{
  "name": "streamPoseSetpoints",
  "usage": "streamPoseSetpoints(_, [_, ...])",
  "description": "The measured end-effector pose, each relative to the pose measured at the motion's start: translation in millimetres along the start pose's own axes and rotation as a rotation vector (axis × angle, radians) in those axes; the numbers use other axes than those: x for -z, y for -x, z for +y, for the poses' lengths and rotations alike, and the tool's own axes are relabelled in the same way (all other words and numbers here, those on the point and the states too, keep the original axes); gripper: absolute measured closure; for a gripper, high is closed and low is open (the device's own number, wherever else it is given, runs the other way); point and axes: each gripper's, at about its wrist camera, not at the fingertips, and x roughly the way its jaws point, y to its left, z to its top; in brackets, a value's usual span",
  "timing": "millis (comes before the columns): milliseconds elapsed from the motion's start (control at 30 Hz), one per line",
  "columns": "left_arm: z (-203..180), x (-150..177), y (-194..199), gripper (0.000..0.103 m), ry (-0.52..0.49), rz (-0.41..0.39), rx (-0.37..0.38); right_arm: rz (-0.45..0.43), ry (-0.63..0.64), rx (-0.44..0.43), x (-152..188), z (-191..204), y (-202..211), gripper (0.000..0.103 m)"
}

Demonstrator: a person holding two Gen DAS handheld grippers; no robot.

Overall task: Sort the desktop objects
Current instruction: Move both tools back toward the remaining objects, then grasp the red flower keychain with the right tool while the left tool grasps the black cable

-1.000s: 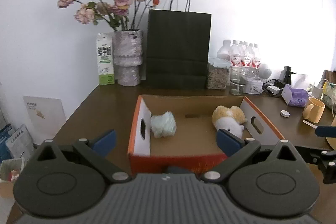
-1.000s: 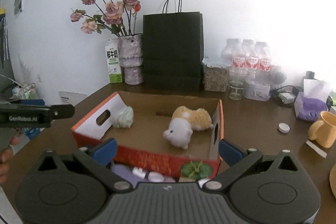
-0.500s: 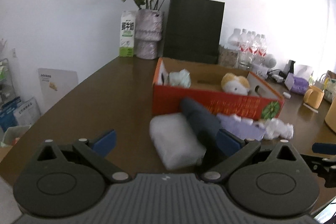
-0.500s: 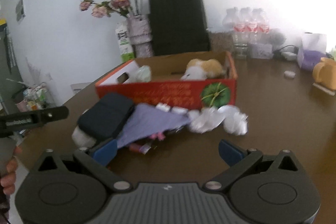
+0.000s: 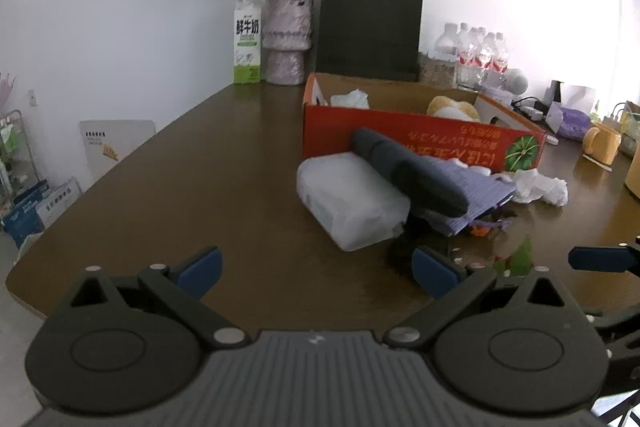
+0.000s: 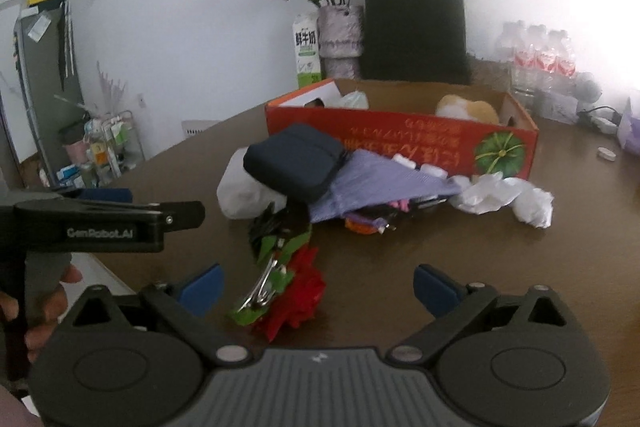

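Box: the orange cardboard box [image 6: 404, 143] stands on the brown table [image 5: 208, 187] with a plush toy [image 6: 468, 109] and a pale bundle already in it. Everything left to sort lies heaped against its near wall, so a careless shove could drive the heap under that wall or slide the box back.
Heap: the dark pouch [image 6: 296, 165] rests on a white packet [image 5: 352, 199] and a lilac cloth [image 6: 384, 187]. Lift a lower item first and the pouch will likely tip off.
Crumpled paper: the white wads [image 6: 508, 197] look light and loose; you could knock them away with a passing finger.
Red flower: the fabric bloom [image 6: 296, 295] with its green leaves and a metal clip [image 6: 260, 289] lies nearest your right gripper [image 6: 316, 287]. Its jaws have just been narrowing a little yet stand wide, nothing pinched — the flower sits between them, untouched.
Risk there: soft petals may squash or slip, and the clip might snag the dark tangle [image 6: 266, 225] beside it.
Left gripper [image 5: 316, 267]: spread wide and empty, over bare table — close beside your right, so mind a collision.
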Motion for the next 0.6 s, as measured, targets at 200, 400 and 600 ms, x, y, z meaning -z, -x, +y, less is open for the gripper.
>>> streamPoseSetpoints(200, [1.0,3.1,-3.6,0.000,-0.001,0.017,0.004,0.036,-0.005,-0.011,3.1,3.6,-12.9,0.031])
streamPoseSetpoints(400, [-6.0,2.6,-5.1,0.000,-0.018,0.025,0.023,0.023,-0.021,-0.028,3.2,-0.4,-11.3,0.067])
streamPoseSetpoints(600, [-18.1,-1.5,-9.0,0.000,-0.021,0.036,0.068,-0.017,-0.041,0.003,0.8,-12.3,-4.5,0.068])
